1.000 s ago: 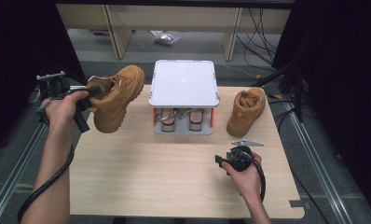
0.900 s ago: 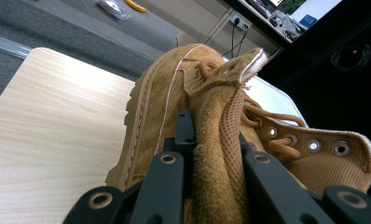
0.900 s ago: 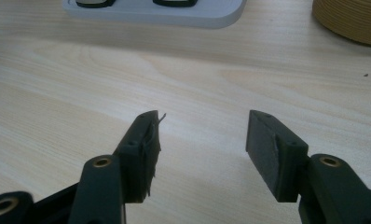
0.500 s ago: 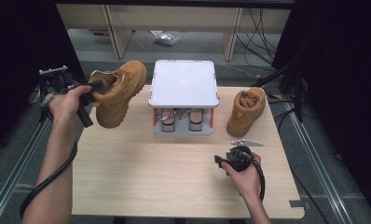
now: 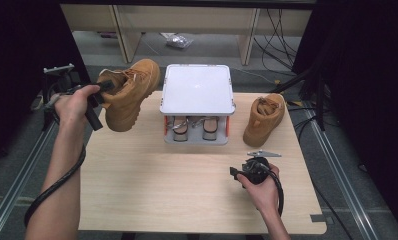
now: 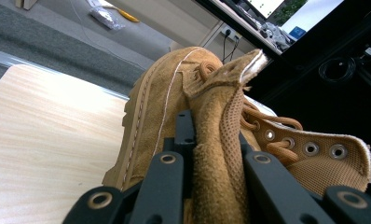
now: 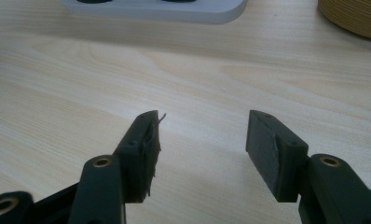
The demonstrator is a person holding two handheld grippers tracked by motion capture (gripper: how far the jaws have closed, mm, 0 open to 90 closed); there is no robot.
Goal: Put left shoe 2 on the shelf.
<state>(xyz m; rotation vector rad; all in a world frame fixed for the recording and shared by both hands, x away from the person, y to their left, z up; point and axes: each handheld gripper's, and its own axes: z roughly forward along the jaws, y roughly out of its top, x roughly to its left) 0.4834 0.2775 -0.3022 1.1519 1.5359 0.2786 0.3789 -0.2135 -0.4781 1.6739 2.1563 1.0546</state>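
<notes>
We see a pale wooden desk [image 5: 152, 185] carrying a white two-tier shoe rack [image 5: 197, 90] at its far middle, with a flat white top and a pair of sandals [image 5: 194, 127] tucked on the lower level.

Left of the rack, a tan suede lace-up boot [image 5: 129, 95] is lifted clear of the desk near its far left corner, toe pointing away and up. The left claw [image 5: 103, 88] is clamped on this boot: in the left gripper view its two black jaws pinch the mesh-lined collar at the ankle opening, the suede outside one jaw and the lining against the other, with the lace eyelets running off to the right. The person's left hand [image 5: 73, 104] grips the handle, and a black cable [image 5: 57, 185] trails down along the forearm.

To the right of the rack, the matching second boot [image 5: 264, 119] stands upright on the desk, toe toward the near side.

Near the desk's front right, the right hand [image 5: 262, 187] holds the right claw [image 7: 201, 140] low over bare wood. In the right gripper view its jaws stand wide apart with nothing between them.

Just beyond that hand, a small grey metal plate [image 5: 263, 154] lies flat on the desk.
</notes>
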